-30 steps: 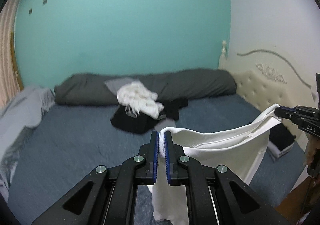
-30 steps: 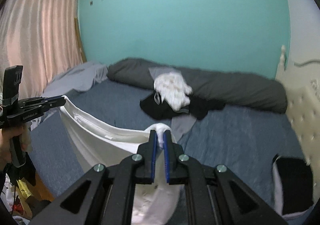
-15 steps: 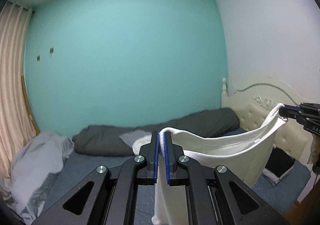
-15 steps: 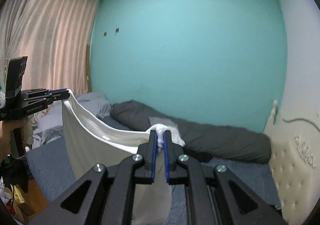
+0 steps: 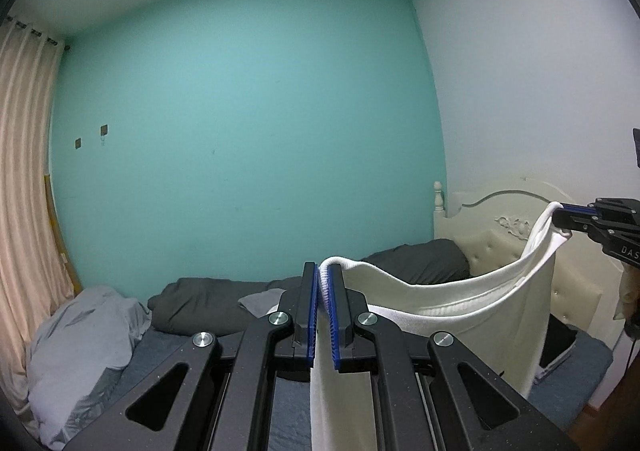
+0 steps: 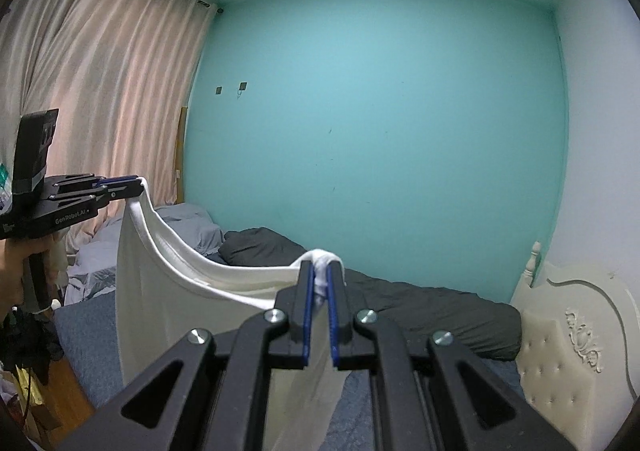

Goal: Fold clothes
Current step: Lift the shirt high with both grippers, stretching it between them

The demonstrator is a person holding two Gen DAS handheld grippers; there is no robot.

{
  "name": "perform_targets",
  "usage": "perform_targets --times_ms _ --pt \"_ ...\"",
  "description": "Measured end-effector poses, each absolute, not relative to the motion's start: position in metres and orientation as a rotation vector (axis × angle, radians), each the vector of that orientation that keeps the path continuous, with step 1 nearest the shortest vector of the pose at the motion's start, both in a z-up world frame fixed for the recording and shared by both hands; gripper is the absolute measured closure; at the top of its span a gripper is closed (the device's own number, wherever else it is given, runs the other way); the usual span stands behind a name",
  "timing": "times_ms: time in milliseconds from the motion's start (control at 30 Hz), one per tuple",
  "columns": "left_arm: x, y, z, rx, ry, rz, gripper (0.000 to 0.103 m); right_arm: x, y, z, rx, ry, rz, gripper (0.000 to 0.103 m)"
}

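White fabric, a garment, hangs stretched in the air above the bed, its top edge sagging between two tools. The left tool is clamped on one bunched corner, and the right tool is clamped on the other. Behind lie a dark grey duvet, a cream headboard and a teal wall.
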State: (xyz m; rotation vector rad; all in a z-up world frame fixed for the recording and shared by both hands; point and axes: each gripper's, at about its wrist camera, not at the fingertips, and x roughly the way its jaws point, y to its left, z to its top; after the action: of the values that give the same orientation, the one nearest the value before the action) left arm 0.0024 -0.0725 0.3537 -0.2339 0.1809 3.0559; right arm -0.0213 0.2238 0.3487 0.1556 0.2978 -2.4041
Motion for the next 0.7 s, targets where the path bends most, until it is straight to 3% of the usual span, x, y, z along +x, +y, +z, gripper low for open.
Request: perform_targets --times_ms 367,700 --pt "0.011 -0.072 0.314 -0.324 0.131 3.025 0.098 -0.005 0.222 0.329 0.253 0.296 -2.389 0.097" --pt "-0.046 -0.073 0.220 -0.549 0.112 2.985 0.098 -0.064 0.186 0.242 0.493 0.320 -2.344 0.097"
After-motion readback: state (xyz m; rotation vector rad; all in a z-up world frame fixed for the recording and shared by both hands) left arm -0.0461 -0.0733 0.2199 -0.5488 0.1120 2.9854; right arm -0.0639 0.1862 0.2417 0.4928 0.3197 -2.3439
